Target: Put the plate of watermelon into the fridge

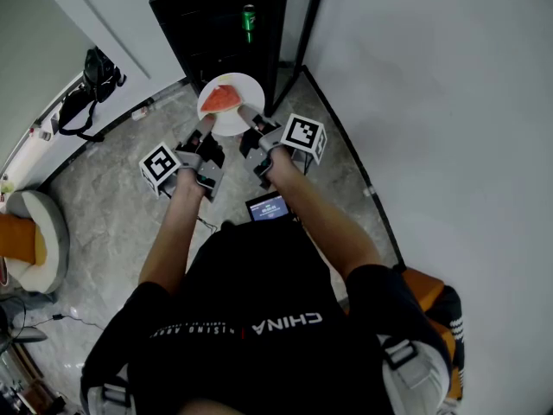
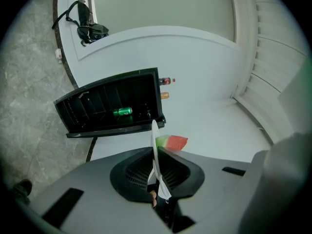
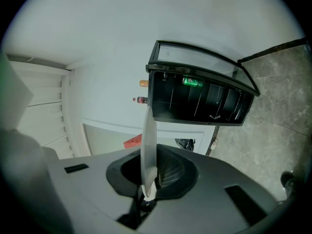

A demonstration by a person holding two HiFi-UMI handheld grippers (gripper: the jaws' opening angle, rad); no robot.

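Head view shows a white plate with one red watermelon slice on it. The plate is up in the air, just in front of the open black fridge. A green can sits on a fridge shelf. The left gripper pinches the plate's left edge. The right gripper pinches its right edge. Both arms reach forward, side by side.
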